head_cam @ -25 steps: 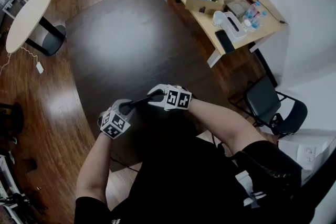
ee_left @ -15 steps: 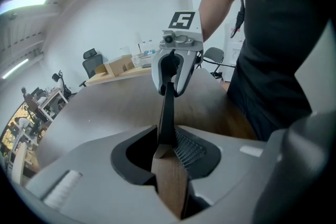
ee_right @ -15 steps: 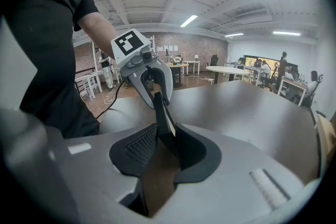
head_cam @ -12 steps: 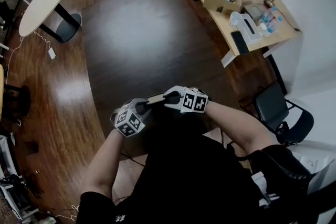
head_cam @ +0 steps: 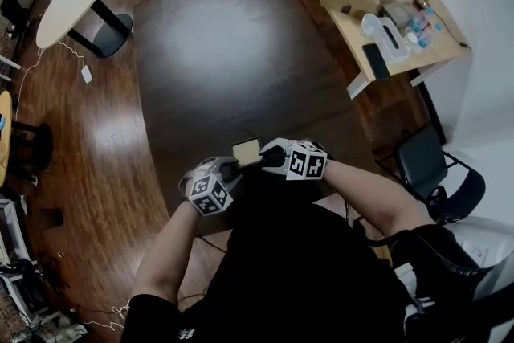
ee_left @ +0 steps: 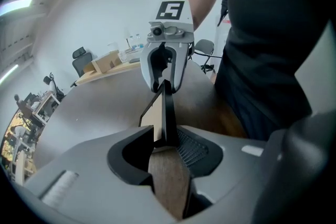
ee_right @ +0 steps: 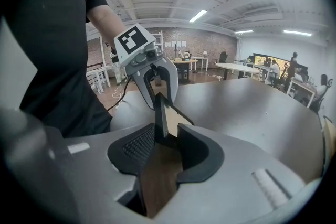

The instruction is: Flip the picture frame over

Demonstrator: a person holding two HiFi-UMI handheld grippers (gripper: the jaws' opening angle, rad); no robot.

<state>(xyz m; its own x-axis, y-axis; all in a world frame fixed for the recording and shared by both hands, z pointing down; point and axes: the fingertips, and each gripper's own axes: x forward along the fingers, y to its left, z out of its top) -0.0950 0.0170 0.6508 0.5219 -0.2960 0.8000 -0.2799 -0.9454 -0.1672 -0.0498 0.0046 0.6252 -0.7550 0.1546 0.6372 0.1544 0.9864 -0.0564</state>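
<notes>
- Turning between the two grippers, the picture frame (head_cam: 246,150) now shows a pale tan face to the head view, where a second ago it was only a dark, thin sliver seen nearly edge-on
- Both hands have drifted towards the near edge of the dark table (head_cam: 225,52), and the frame is held just over that edge, close to the person's body
- The left gripper (head_cam: 231,170) has its jaws on one end of the frame; they have just been widening, yet its own view shows the ribbed pad against the dark edge and the other jaw against the tan face, so it reads as a loosening pinch
- The right gripper (head_cam: 267,157) holds the opposite end the same way; its jaws have also just been spreading, with the frame wedged at a slant between them
- My judgement: the flip is mid-way or close to done, and the easing grips suggest the frame is being allowed to pivot or is about to be laid down; whether the tan side is front or back I cannot tell
- The frame is small, rectangular and thin, with a dark rim or backing and a flat, matte, card-like tan panel; a slim dark strut seems to stick out on the tan side in the right gripper view
- The tabletop is a matte dark brown with faint wood grain, while the floor around it is glossy
- The grippers are smooth grey plastic with dark pads, one pad finely ribbed, and each carries a black-and-white marker cube
</notes>
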